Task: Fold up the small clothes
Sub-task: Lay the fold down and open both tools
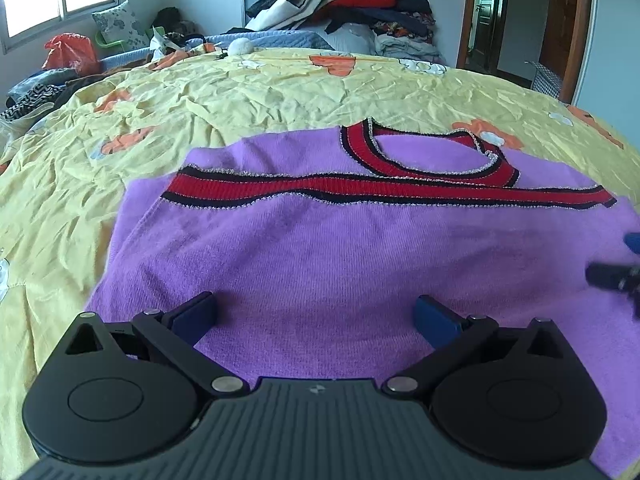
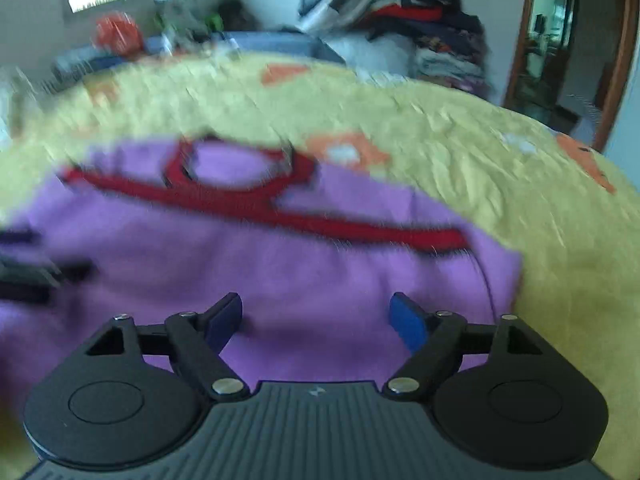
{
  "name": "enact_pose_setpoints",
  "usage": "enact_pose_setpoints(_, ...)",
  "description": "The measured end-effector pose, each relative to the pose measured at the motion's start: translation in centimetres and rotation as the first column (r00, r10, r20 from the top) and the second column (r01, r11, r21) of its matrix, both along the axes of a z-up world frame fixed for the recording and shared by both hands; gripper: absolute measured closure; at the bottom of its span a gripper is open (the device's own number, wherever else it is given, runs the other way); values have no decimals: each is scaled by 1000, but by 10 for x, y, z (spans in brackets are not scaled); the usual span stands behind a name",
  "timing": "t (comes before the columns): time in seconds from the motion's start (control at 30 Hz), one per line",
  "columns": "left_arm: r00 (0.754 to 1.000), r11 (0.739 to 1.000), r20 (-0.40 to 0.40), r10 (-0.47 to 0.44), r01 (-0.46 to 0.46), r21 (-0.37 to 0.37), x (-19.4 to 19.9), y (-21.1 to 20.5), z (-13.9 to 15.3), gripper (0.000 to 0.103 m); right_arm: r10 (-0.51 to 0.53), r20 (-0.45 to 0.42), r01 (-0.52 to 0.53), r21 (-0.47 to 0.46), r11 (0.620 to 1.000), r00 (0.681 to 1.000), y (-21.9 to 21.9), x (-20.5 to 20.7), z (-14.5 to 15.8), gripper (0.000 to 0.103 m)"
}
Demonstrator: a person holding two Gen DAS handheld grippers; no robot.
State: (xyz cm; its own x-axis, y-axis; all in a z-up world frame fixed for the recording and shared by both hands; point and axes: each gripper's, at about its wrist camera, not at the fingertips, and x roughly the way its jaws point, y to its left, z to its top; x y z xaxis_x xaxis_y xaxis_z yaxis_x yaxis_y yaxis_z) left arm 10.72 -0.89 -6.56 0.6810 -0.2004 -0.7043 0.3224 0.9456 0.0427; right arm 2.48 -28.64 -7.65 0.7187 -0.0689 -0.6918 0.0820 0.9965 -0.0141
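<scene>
A purple knit top (image 1: 312,256) with red and black striped trim (image 1: 280,190) lies flat on the yellow bedspread (image 1: 200,96), neckline at the far end. My left gripper (image 1: 316,316) is open and empty, low over the near part of the top. My right gripper (image 2: 316,316) is open and empty over the top's right half (image 2: 320,272), near its right edge; this view is blurred by motion. The right gripper's tip shows at the right edge of the left wrist view (image 1: 616,272). The left gripper shows blurred at the left edge of the right wrist view (image 2: 36,276).
A tall pile of clothes (image 1: 360,4) stands at the far end of the bed. A red bag (image 1: 68,50) and dark clothes (image 1: 36,92) lie at the far left. A doorway (image 1: 524,16) opens at the far right.
</scene>
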Motion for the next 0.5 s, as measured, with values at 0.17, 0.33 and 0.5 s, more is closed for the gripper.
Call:
enact_pose_setpoints(0.17, 1000, 1000, -6, -9, 9, 3, 1, 0, 0, 0, -94, -4, 94, 131, 987, 996, -37, -18, 2, 0)
enact_pose_setpoints(0.33, 1000, 1000, -19, -15, 15, -8, 1, 3, 4, 0, -93, 35, 86, 168, 982, 995, -7, -49, 25, 0)
enact_pose_setpoints(0.5, 999, 999, -49, -20, 18, -30, 0, 16, 7, 0, 23, 66, -35, 199, 979, 998, 42, -61, 16, 0)
